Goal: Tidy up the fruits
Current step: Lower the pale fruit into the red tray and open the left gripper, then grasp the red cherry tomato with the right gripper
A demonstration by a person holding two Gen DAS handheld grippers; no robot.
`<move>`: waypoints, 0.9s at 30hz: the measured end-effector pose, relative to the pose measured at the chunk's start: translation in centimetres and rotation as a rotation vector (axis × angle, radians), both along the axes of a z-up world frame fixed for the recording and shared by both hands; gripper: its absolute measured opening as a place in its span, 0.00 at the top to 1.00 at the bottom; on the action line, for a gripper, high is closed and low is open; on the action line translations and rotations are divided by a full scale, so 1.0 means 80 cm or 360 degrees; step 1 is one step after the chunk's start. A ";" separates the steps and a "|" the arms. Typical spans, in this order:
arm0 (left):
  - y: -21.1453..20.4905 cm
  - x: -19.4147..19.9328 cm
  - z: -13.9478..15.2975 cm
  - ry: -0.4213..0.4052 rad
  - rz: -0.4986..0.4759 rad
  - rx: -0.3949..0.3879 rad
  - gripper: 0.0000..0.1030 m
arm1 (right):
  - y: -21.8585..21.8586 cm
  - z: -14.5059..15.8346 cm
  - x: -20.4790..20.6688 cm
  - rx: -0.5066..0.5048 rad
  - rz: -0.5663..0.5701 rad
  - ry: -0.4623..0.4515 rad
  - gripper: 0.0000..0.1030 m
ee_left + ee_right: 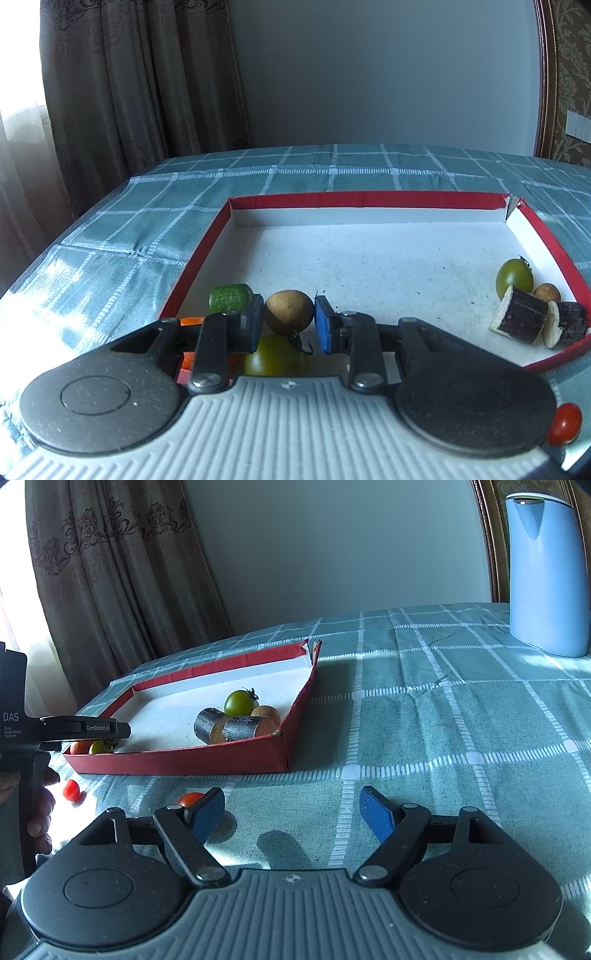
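Over the near left corner of the red tray [207, 254] the left gripper [289, 319] is held low and level, its fingers closed part-way around a brown round fruit [288, 311] — the left pad touches it, the right pad sits just beside it. A green tomato [271, 356] lies below. The right gripper [291, 812] is held wide open and empty above the checked tablecloth [443, 716], a red tomato [190, 798] just beside its left finger. Curtains [110, 572] hang beyond.
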State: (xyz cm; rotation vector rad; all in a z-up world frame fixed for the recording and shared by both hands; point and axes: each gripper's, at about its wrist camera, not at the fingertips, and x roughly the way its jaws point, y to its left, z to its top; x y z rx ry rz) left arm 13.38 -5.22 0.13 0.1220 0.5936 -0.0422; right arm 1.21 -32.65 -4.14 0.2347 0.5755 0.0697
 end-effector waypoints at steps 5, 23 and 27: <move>0.001 -0.002 -0.001 -0.0013 -0.0009 -0.0006 0.72 | 0.000 0.000 0.000 0.0000 0.0000 0.0000 0.22; 0.020 -0.065 0.026 -0.0193 -0.0034 -0.0025 0.36 | -0.001 0.000 -0.001 0.0013 0.0003 0.0002 0.22; 0.055 -0.099 0.036 -0.0303 0.0008 -0.0042 0.08 | -0.002 0.000 -0.002 0.0031 0.0003 -0.0005 0.22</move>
